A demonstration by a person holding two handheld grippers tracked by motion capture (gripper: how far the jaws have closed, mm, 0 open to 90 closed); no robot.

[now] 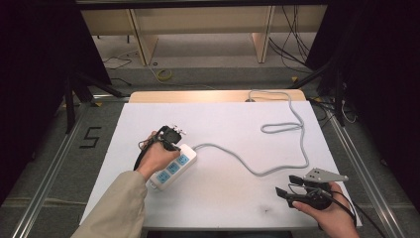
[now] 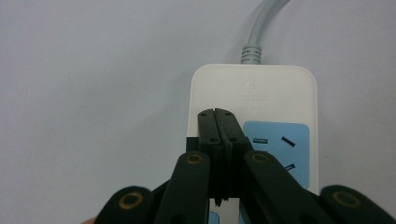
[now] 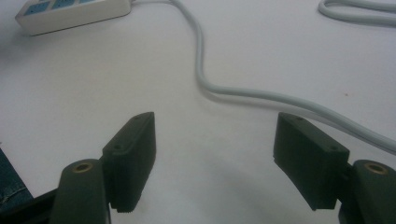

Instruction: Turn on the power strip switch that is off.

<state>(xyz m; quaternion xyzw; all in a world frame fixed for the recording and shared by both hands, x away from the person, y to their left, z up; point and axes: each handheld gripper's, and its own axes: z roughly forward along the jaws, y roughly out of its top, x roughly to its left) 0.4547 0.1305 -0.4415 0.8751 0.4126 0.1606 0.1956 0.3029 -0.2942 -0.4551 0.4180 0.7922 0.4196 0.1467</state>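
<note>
The white bench point(image 1: 223, 198) carries a power strip point(image 1: 173, 166) at its left-middle, with a grey cable point(image 1: 257, 171) snaking right and up to the far edge. The left gripper point(image 2: 215, 116) rests on the strip's far end, jaws pressed together on nothing. At the near right corner, the right gripper point(image 3: 215, 154) hovers with jaws wide apart, holding nothing.

White-topped table point(image 1: 223, 198) with a power strip and its cable

Covered by a white sheet, a strip of bare wood left along the far edge. On it toward the near left: a white power strip point(image 1: 174, 167) with blue sockets, set at a slant. Running from its far end: a grey cable point(image 1: 277, 169), curving right, looping back, then off the far edge.
</note>
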